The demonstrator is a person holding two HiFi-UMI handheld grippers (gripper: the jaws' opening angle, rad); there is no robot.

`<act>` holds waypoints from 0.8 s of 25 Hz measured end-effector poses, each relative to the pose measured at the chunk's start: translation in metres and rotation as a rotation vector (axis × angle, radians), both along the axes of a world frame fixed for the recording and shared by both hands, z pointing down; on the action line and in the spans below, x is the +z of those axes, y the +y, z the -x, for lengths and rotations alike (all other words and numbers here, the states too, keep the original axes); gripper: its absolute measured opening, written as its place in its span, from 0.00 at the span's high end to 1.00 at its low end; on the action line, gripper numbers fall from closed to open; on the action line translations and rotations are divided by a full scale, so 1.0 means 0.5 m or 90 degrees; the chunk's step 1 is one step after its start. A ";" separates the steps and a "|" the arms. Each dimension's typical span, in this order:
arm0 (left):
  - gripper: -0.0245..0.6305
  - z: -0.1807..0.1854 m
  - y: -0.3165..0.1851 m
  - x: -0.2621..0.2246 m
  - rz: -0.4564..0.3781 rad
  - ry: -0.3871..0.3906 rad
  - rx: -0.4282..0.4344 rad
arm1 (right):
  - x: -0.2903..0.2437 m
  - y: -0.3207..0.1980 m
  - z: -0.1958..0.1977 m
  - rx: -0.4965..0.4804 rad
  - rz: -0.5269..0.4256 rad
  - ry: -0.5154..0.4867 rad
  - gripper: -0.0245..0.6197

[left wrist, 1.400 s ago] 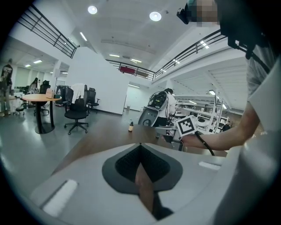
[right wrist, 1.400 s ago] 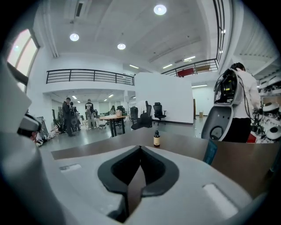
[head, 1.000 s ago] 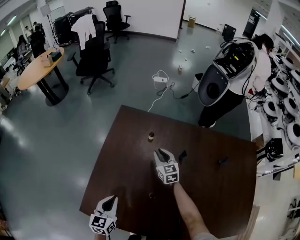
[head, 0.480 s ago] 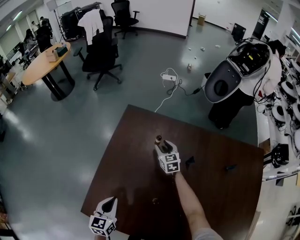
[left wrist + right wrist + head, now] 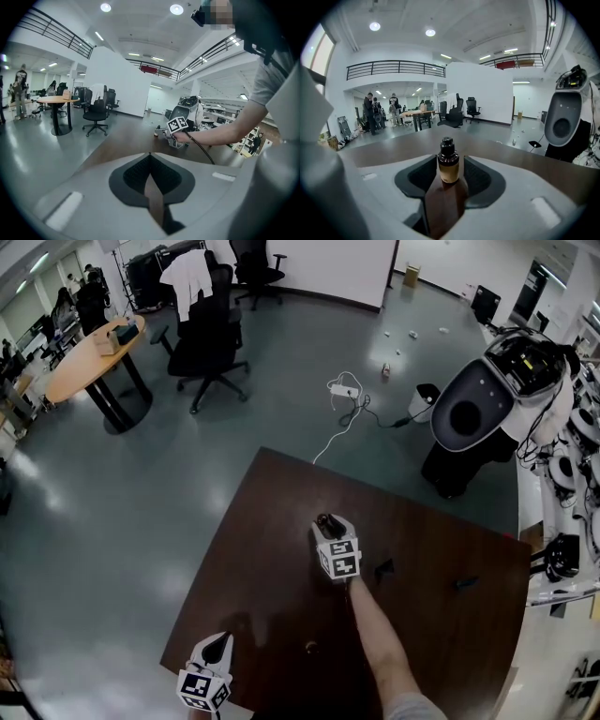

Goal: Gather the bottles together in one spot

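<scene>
The big dark table comes first. The right gripper is out over the middle of it, a little toward 12 o'clock. Its fingers have just been opening, and now they stand apart with a small brown bottle standing up straight between them. The pads are not pressing on it. The left gripper waits at the table's 7 o'clock edge with its fingers together and nothing in them.

At 6 o'clock from the right gripper sits another little bottle (I think it is one, it is very small from up here).

To do this well, I would close the fingers slowly on the fat part under the black cap. Then lift only a little, keep the bottle straight up, carry it toward 6 o'clock, and set it down beside the other one without bumping it.
</scene>
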State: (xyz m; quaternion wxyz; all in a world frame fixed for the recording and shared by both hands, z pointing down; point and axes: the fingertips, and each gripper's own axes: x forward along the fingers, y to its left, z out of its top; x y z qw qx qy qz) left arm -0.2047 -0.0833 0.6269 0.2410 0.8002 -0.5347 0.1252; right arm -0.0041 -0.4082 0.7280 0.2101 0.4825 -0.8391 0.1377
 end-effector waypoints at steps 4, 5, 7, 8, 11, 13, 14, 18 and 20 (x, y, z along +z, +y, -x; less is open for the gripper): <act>0.96 -0.001 0.003 0.005 0.003 0.000 -0.001 | 0.004 0.006 -0.003 -0.001 -0.003 0.003 0.72; 0.96 -0.003 0.004 0.005 0.003 0.000 -0.001 | 0.003 0.006 -0.005 -0.002 -0.004 0.004 0.75; 0.96 -0.008 0.006 0.006 0.004 0.000 0.000 | 0.004 0.007 -0.011 -0.003 -0.004 0.007 0.75; 0.96 -0.009 0.007 0.007 0.004 0.000 0.001 | 0.005 0.008 -0.014 -0.002 -0.003 0.007 0.75; 0.96 -0.007 0.009 0.005 0.002 0.000 0.001 | 0.006 0.010 -0.020 0.002 -0.001 0.008 0.76; 0.96 -0.004 0.010 0.001 0.000 -0.001 0.002 | 0.000 0.015 -0.023 0.006 -0.004 0.006 0.76; 0.96 -0.003 0.010 -0.001 -0.002 -0.001 0.003 | -0.005 0.019 -0.024 0.008 -0.007 0.005 0.76; 0.96 -0.005 0.016 -0.008 -0.008 -0.001 0.010 | -0.022 0.037 -0.036 0.013 -0.017 -0.002 0.76; 0.96 -0.012 0.023 -0.009 -0.011 0.000 0.016 | -0.026 0.053 -0.049 0.019 -0.018 -0.003 0.76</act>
